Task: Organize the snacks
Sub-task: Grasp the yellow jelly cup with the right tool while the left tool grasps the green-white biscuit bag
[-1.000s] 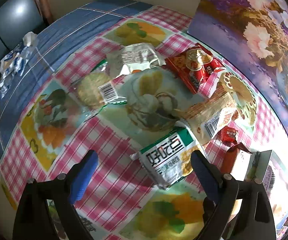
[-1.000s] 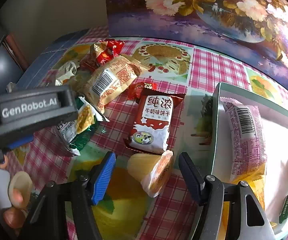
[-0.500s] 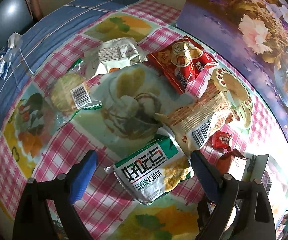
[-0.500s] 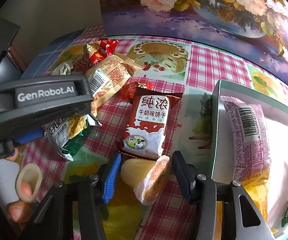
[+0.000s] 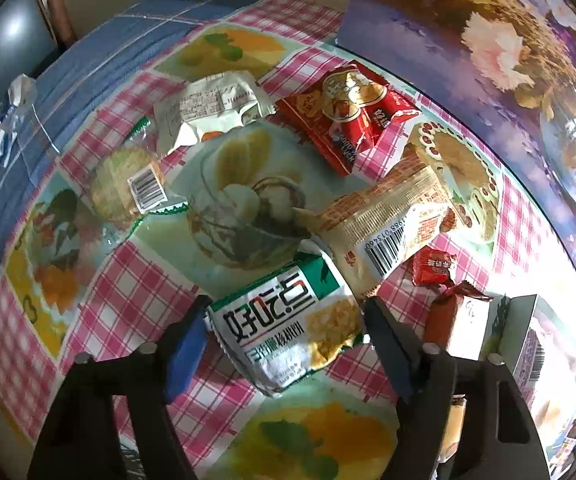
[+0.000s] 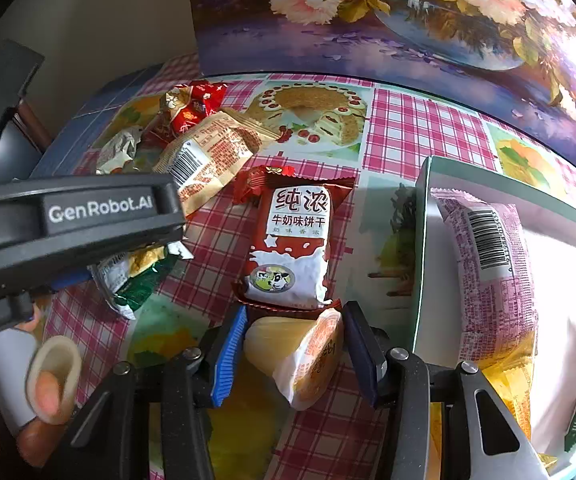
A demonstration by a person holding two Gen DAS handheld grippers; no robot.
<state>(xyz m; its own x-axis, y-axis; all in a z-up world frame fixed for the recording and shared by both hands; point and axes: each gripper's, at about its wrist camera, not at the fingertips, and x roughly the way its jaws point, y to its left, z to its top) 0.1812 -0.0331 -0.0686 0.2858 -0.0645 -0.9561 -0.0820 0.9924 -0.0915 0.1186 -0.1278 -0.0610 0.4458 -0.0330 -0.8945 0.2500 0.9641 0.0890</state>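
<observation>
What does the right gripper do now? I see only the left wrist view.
Observer: The right gripper has a cup between its fingers, lying on its side. Its jaws are closing, with a pad at each side of the cup.
Operator: Is there anything in the tray?
Observer: Yes, a pink packet lies in the tray, along its left wall.
Operator: And what lies just beyond the cup?
Observer: A biscuit packet, red and white, flat on the cloth, with its near end by the cup.
</observation>
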